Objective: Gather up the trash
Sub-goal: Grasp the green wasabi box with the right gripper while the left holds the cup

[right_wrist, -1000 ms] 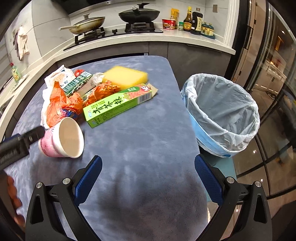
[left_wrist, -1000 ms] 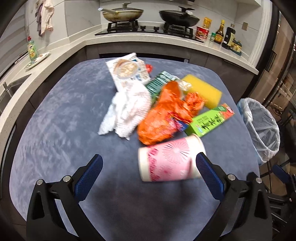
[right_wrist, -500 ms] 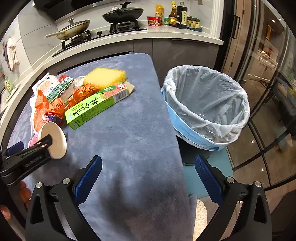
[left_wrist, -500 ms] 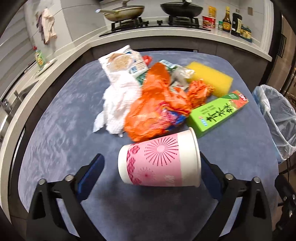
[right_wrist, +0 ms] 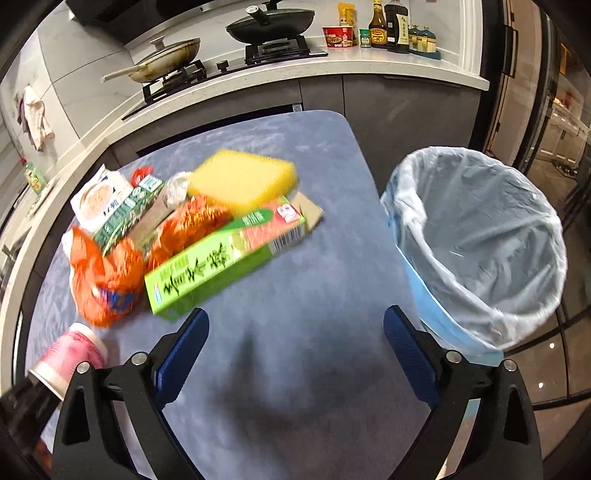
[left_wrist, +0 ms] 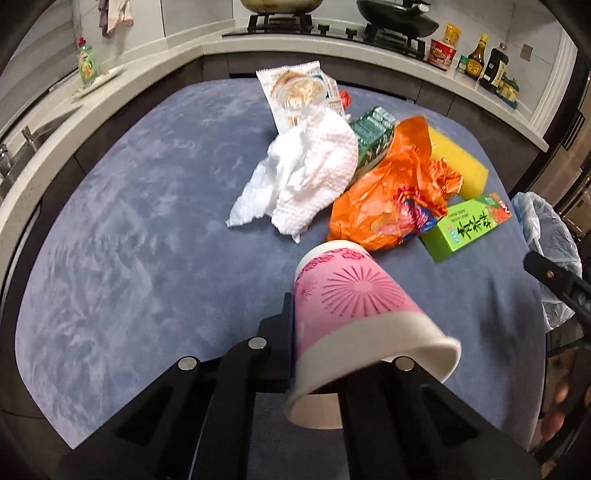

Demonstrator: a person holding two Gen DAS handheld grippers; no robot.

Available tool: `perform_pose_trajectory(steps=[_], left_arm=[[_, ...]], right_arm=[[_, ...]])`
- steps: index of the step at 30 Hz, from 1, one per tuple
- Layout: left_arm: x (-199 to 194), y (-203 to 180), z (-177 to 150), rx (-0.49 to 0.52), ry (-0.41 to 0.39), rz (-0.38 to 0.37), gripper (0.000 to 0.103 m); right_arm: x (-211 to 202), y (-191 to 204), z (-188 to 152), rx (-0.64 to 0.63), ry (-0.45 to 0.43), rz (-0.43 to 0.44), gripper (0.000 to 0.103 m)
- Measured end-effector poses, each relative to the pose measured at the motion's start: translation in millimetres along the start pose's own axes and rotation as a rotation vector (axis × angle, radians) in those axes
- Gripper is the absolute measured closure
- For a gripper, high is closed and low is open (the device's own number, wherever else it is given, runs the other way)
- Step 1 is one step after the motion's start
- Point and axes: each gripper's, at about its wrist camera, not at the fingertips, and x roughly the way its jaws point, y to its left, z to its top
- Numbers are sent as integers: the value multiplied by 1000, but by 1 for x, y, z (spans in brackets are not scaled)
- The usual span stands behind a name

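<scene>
My left gripper (left_wrist: 332, 332) is shut on a pink paper cup (left_wrist: 354, 306), held tilted with its open rim toward the camera, just above the blue table (left_wrist: 147, 229). The cup also shows in the right wrist view (right_wrist: 70, 356). Behind it lies a trash pile: white paper towel (left_wrist: 306, 173), orange plastic bag (left_wrist: 391, 192), green carton (left_wrist: 465, 225), yellow sponge (left_wrist: 458, 158), noodle packet (left_wrist: 299, 88). My right gripper (right_wrist: 295, 339) is open and empty over bare table, near the green carton (right_wrist: 221, 262). The lined bin (right_wrist: 480, 236) stands off the table's right edge.
A kitchen counter curves around the back with a stove, pans (right_wrist: 269, 22) and sauce bottles (right_wrist: 388, 26). A dish soap bottle (left_wrist: 88, 64) stands on the left counter. The right gripper's body (left_wrist: 554, 280) shows at the right in the left wrist view.
My left gripper has closed on the pink cup and lifted it, tilting it. My right gripper has moved left and forward, toward the green carton.
</scene>
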Motion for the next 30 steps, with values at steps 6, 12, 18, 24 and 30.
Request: perform_pose_trajectory(steps=[6, 12, 18, 24, 30], left_arm=[[-3, -2, 6, 18, -10, 4, 101], [4, 0, 4, 24, 19, -22, 101], [7, 2, 1, 41, 27, -37, 101], [11, 10, 2, 32, 26, -42, 101], [11, 13, -2, 25, 26, -38, 101]], right_arm=[[17, 20, 12, 39, 11, 31, 11], [36, 37, 30, 129, -15, -39, 12], [62, 56, 39, 155, -1, -124, 12], [76, 73, 27, 134, 52, -119, 20], [56, 64, 7, 120, 70, -17, 40]])
